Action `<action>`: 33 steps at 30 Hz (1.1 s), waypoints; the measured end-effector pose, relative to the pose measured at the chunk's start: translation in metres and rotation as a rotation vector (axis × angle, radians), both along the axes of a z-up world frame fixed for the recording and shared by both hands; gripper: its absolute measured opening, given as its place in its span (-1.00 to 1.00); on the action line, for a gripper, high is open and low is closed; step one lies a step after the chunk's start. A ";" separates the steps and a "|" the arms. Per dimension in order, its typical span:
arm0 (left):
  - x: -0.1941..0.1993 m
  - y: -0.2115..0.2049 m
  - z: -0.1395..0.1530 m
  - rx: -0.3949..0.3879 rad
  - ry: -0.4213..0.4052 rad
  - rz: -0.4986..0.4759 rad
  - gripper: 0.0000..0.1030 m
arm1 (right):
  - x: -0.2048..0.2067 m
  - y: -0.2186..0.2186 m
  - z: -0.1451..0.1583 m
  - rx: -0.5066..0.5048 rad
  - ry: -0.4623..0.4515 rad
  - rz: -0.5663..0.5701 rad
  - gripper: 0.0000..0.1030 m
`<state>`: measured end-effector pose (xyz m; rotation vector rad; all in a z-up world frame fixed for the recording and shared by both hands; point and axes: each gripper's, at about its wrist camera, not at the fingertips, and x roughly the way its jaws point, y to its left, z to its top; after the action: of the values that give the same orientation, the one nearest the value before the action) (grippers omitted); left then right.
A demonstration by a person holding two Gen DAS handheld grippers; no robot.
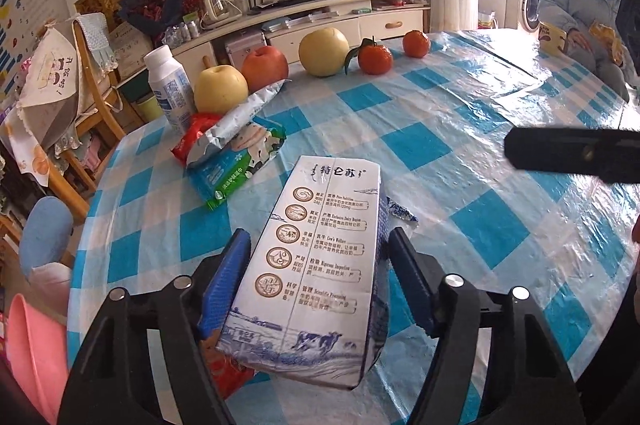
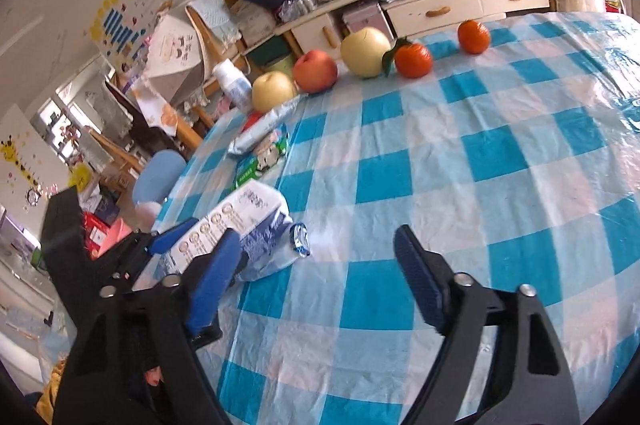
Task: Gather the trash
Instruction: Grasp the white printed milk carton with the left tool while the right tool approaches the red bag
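The left gripper was closed on a flattened milk carton, its blue pads pressing the carton's two long sides, with the carton lying lengthwise between the fingers and pointing away from the camera. From the pictures it could not be told whether the carton had left the bench or was only tilted on it. Just beyond the carton's right edge lay a small blue-and-white wrapper scrap. Further ahead and to the left sat a heap of trash: a silver foil bag on a green-and-white wet-wipe packet, with a red wrapper beneath, and behind them a white plastic bottle.

The right gripper hung open and empty over bare tablecloth, the held carton just to its left.

By my reading, collection was at an early stage: one item was grasped, no bin showed in either view, and the scrap, packets and bottle remained. The fruit beyond looked whole and probably not trash.
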<state>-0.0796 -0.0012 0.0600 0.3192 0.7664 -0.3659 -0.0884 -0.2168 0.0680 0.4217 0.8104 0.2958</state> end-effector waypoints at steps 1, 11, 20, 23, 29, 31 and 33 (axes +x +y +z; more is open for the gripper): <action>0.000 0.001 0.000 -0.010 0.001 0.004 0.23 | 0.001 0.002 -0.002 -0.007 0.009 0.005 0.38; 0.005 0.036 0.015 -0.163 0.003 0.073 0.13 | 0.013 0.027 -0.026 0.004 0.095 0.079 0.22; 0.010 0.096 0.042 -0.285 -0.055 0.198 0.13 | 0.020 0.060 -0.047 -0.053 0.157 0.116 0.32; 0.014 0.116 0.042 -0.322 -0.050 0.239 0.13 | 0.019 0.072 -0.044 -0.113 0.127 0.128 0.60; 0.018 0.141 0.038 -0.359 -0.041 0.283 0.13 | 0.012 0.091 -0.037 -0.122 0.054 0.188 0.60; 0.019 0.147 0.038 -0.371 -0.044 0.291 0.13 | 0.011 0.099 -0.035 -0.108 0.027 0.211 0.60; 0.021 0.154 0.037 -0.386 -0.041 0.300 0.13 | 0.008 0.107 -0.033 -0.078 0.000 0.230 0.52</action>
<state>-0.0586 0.1531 0.0971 -0.1504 0.6742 -0.2160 -0.0801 -0.1099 0.0350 0.2548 0.8694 0.4761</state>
